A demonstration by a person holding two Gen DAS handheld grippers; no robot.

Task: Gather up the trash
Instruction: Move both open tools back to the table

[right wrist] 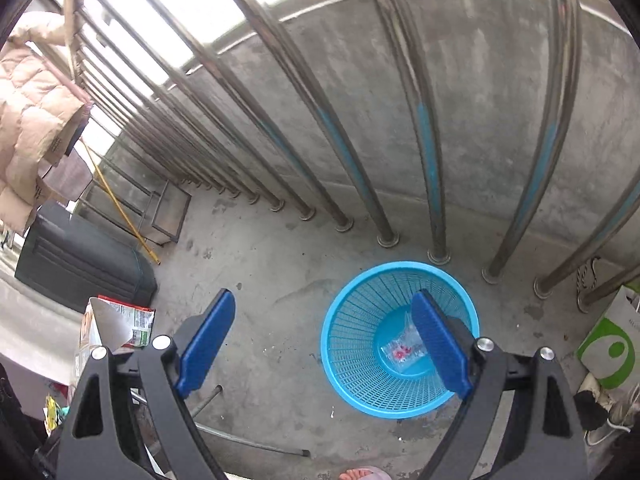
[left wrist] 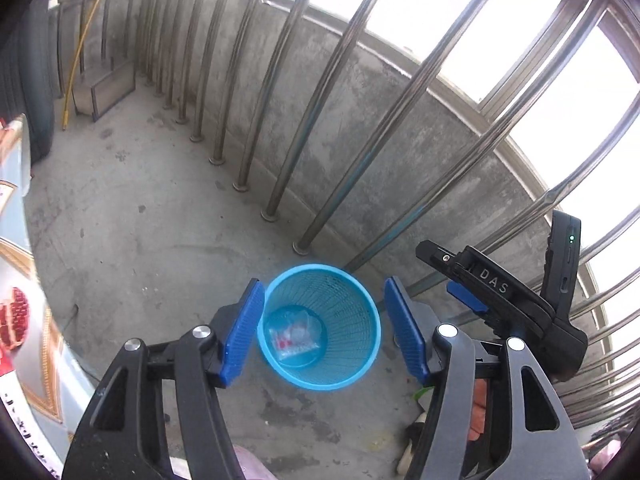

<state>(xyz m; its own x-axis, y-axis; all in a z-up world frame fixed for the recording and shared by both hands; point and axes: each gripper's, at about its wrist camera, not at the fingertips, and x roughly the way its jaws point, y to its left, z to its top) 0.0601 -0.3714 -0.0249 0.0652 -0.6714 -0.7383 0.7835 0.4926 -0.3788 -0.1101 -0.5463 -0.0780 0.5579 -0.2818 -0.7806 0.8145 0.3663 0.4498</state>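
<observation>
A round blue mesh basket (left wrist: pixel 354 312) (right wrist: pixel 360 320) stands on the concrete floor by the railing. At its bottom lies a clear plastic wrapper (left wrist: pixel 296 338) (right wrist: pixel 400 352) with red bits inside. My left gripper (left wrist: pixel 323 290) hangs open above the basket, its blue pads (left wrist: pixel 240 328) on either side of the basket's mouth with nothing between them. My right gripper (right wrist: pixel 323 295) is open wide and empty, and its right finger (right wrist: pixel 440 344) overlaps the basket from above. In the left wrist view the right gripper (left wrist: pixel 444 272) shows as a black body to the right of the basket.
Steel railing bars (right wrist: pixel 384 160) and a low concrete wall close off the far side. To the left are an opened carton (right wrist: pixel 116 324), a dark case (right wrist: pixel 80 260) and a yellow stick (right wrist: pixel 120 208). A metal rod (right wrist: pixel 248 442) lies on the floor. A green-and-white bag (right wrist: pixel 612 348) and shoes (right wrist: pixel 608 412) sit at the right.
</observation>
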